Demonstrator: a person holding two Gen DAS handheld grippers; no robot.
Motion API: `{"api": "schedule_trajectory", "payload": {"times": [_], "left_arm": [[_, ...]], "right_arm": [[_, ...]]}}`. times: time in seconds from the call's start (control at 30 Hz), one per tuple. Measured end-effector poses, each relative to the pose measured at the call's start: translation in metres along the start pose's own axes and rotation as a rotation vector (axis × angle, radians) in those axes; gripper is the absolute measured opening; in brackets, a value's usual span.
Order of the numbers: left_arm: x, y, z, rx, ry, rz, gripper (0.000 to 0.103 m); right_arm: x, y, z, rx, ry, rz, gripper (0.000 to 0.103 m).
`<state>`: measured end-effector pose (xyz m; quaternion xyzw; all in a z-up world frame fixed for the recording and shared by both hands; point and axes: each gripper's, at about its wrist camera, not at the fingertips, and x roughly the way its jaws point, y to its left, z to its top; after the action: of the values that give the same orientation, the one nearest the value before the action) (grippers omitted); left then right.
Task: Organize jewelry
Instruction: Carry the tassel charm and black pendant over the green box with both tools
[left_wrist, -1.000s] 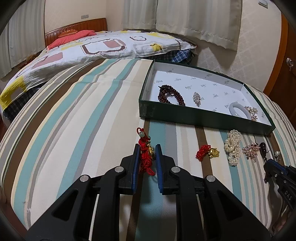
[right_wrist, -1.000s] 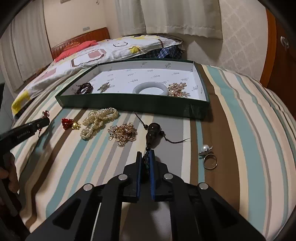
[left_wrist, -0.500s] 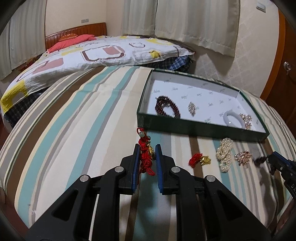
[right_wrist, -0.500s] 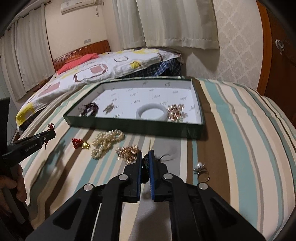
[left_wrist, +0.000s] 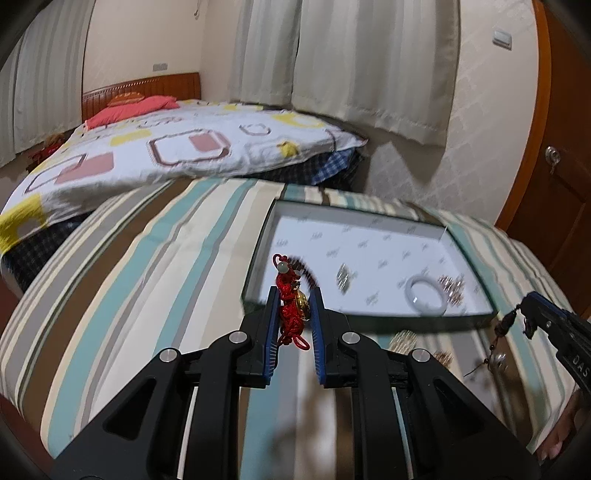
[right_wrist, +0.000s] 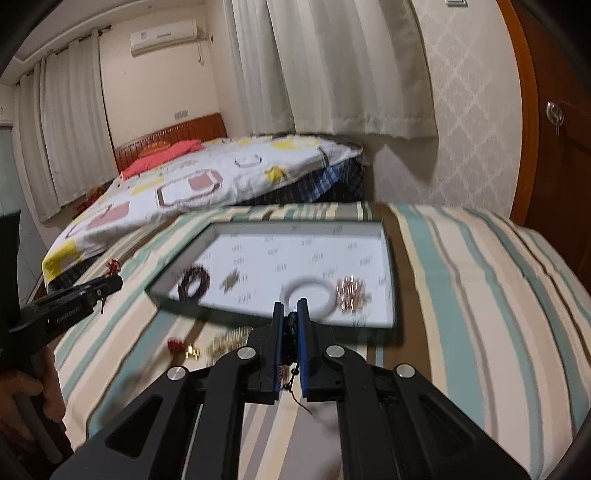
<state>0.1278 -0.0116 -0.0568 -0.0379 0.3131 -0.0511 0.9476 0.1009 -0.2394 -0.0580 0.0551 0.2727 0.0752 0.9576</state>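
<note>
A shallow box (right_wrist: 388, 317) lies on the striped bedcover (right_wrist: 480, 295). In it, from left to right, lie a bead bracelet (right_wrist: 194, 284), a small brooch (right_wrist: 229, 279), a bangle (right_wrist: 308, 297) and a sparkly cluster (right_wrist: 351, 293). Near the box's front wall, to the left, a knotted charm (right_wrist: 177, 345) lies on the cover. A second bed (right_wrist: 207, 177) stands behind, far left.

Left wrist view: mounted behind own fingers, looks forward and down across striped bedspread (left_wrist: 140, 266) toward green tray (left_wrist: 369, 317), far bed (left_wrist: 177, 147), curtains; right gripper (left_wrist: 526, 312) enters at right edge.

Right wrist view: same mounting, close over tray (right_wrist: 266, 227), slightly further right; left gripper (right_wrist: 110, 284) enters at left edge.

Shared: tray, bedspread, far bed, curtains.
</note>
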Motion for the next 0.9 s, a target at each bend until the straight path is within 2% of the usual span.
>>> {"api": "schedule_trajectory", "payload": {"times": [0.27, 0.5, 0.63, 0.9], "left_arm": [[0.007, -0.018, 0.040, 0.011, -0.076, -0.026, 0.016], [0.044, -0.034, 0.075, 0.039, -0.105, -0.031, 0.016], [0.078, -0.041, 0.081, 0.052, -0.073, -0.022, 0.016], [0.151, -0.042, 0.077, 0.073, 0.044, 0.016, 0.016]], "right_arm": [[0.010, -0.009, 0.042, -0.008, -0.090, -0.012, 0.008], [0.044, -0.024, 0.068, -0.002, -0.112, -0.035, 0.008], [0.067, -0.034, 0.069, 0.003, -0.093, -0.054, 0.008], [0.125, -0.058, 0.062, 0.024, -0.008, -0.094, 0.008]]}}
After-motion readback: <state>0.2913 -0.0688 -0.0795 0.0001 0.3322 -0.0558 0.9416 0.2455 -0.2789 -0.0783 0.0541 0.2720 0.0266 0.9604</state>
